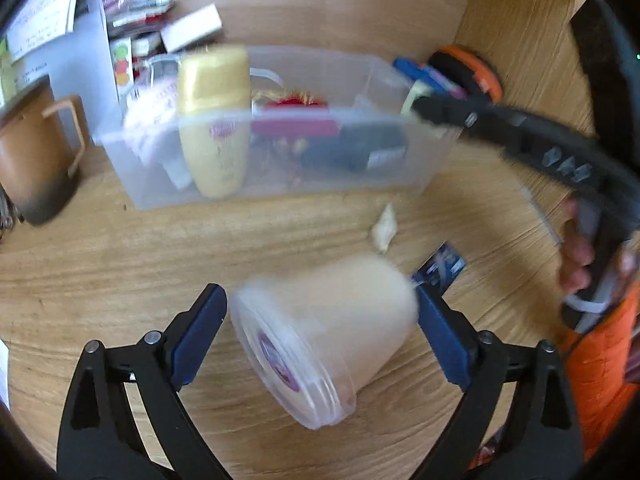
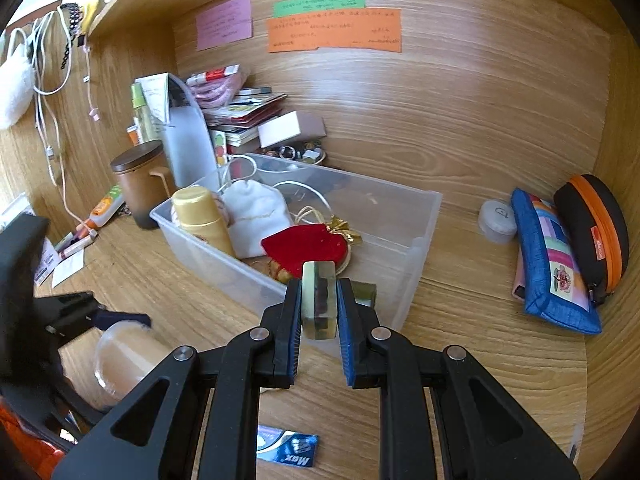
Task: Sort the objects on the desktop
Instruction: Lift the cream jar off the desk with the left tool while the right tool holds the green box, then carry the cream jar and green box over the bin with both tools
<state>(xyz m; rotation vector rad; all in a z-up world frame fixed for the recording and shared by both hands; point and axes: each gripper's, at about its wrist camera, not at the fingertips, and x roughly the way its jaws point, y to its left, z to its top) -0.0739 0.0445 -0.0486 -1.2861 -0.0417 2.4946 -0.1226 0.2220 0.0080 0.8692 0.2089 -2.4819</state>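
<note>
1. Clear plastic bin (image 2: 416, 216) sits mid-desk (image 1: 120, 264), holding a gold-capped bottle (image 2: 202, 216), white drawstring pouch (image 2: 256, 216) and red velvet strawberry-shaped pouch (image 2: 308, 246).
2. Lidded translucent cup (image 1: 324, 336) lies on its side on the desk, near side of the bin, blurred.
3. Left claw (image 1: 320, 340) spread wide, the cup between its blue pads; right pad at the cup's base, left pad apart from it. Cannot tell whether any pad presses.
4. Right claw (image 2: 319, 304) clenched on a small translucent greenish block (image 2: 319, 300), held over the bin's near wall.
5. Blue packet (image 2: 290, 450) flat on the desk below the right claw.
6. Patchwork pouch (image 2: 552, 264) and black-orange case (image 2: 592, 232) lean at the far right wall.
</note>
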